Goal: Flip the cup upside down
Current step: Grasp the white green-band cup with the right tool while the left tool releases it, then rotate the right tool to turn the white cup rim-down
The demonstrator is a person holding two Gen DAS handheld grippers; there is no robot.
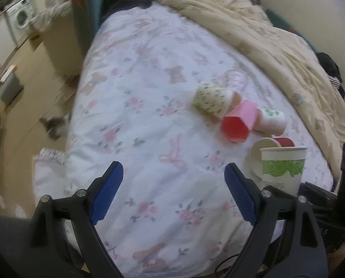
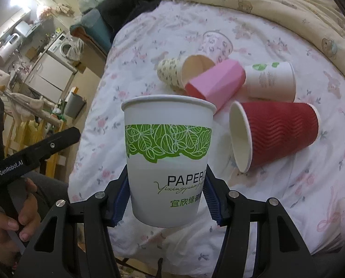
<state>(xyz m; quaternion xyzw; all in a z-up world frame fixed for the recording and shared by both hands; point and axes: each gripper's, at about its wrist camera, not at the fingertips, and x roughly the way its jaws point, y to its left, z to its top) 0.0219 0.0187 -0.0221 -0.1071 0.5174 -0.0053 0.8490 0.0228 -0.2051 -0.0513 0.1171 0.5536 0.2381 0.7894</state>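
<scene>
My right gripper [image 2: 166, 194] is shut on a white paper cup with a green leaf band [image 2: 167, 153], held upright, rim up, above the bed. The same cup shows in the left wrist view [image 1: 282, 169] at the right, with the right gripper's black body beside it. My left gripper [image 1: 172, 173] is open and empty, hovering over the floral bedsheet [image 1: 149, 115], left of the cup.
Several cups lie on their sides on the bed: a red ribbed cup [image 2: 279, 132], a pink faceted cup [image 2: 216, 81], a white leaf-print cup [image 2: 272, 81], a floral yellow cup [image 2: 172, 69] and a pink patterned cup [image 2: 216, 41]. A beige duvet [image 1: 265, 34] is bunched at the right.
</scene>
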